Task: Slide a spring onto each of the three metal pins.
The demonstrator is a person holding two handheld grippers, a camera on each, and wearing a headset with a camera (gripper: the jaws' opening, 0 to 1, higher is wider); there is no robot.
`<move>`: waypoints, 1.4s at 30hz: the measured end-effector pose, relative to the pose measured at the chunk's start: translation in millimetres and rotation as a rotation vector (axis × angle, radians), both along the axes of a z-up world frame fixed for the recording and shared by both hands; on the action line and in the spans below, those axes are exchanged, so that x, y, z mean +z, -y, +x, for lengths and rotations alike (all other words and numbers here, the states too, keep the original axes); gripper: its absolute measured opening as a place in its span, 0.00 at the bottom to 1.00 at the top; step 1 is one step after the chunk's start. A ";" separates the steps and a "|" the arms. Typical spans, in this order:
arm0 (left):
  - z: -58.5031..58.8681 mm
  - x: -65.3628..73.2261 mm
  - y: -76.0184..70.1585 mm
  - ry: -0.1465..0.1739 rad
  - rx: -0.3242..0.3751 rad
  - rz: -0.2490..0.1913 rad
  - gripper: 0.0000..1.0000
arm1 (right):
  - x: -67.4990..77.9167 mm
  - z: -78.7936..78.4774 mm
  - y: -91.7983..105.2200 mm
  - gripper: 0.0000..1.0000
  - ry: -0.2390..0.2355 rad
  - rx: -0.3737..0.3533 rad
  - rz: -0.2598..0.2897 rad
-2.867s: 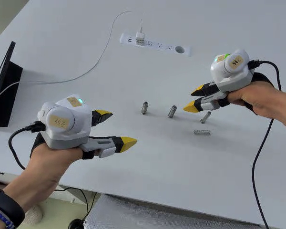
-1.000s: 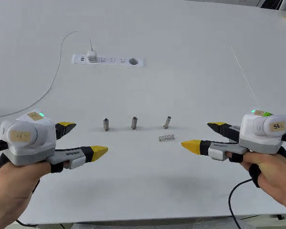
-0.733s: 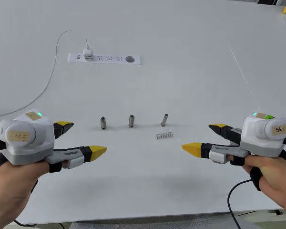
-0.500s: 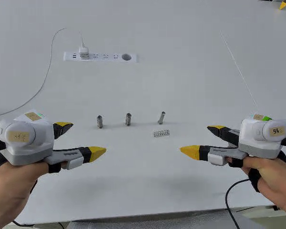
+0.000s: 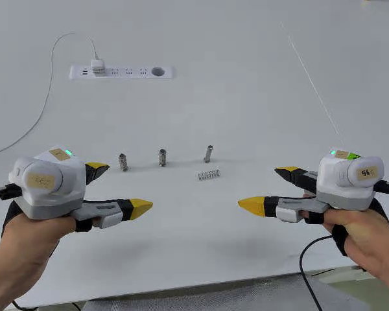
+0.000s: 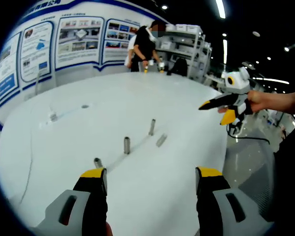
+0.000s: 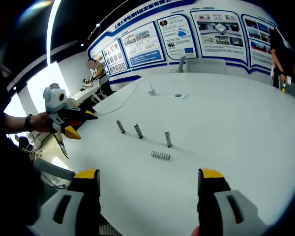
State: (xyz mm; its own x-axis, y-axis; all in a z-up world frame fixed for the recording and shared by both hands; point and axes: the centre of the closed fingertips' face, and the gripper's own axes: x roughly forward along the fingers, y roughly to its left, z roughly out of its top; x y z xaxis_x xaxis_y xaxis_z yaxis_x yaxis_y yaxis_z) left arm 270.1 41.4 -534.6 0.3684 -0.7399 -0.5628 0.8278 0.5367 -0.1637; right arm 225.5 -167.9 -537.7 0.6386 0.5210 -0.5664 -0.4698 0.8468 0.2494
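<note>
White laminate covers the broad bench, and near its middle three short metal pins stand in a row that runs left to right in the head view. The left pin and the middle pin each have grey spring coils around the shaft. The right pin is bare and smooth and leans a little. Just beside that bare pin, on the side nearer the person, a loose spring of silver wire lies flat on the bench, not touching the pin.

The left tongs, grey-bodied with black jaws tipped in yellow, hang over the bench at the lower left in the left hand. Their jaws are spread wide and released, with nothing between them, and they point toward the row, nearest the left pin. The right tongs, of the same make, hang at the lower right in the right hand. They too are spread apart and empty, well apart from the loose spring.

In the right gripper view the loose spring lies nearer than the right pin. In the left gripper view it lies beside the farthest pin of the row.

At the far side of the bench lies a long white power strip with a white plug in it. A thin white cable trails away to the left.
</note>
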 end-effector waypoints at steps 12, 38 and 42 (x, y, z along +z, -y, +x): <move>-4.2 -3.2 42.0 0.010 -0.119 0.013 0.73 | -4.1 -3.1 -5.7 0.82 -0.012 0.017 0.003; 4.4 -21.9 124.9 0.002 -0.278 0.024 0.68 | -5.5 -9.1 -4.8 0.80 -0.037 0.025 0.011; 5.8 -27.6 136.4 -0.005 -0.290 0.027 0.67 | -6.3 -11.4 -1.3 0.80 -0.039 0.016 0.017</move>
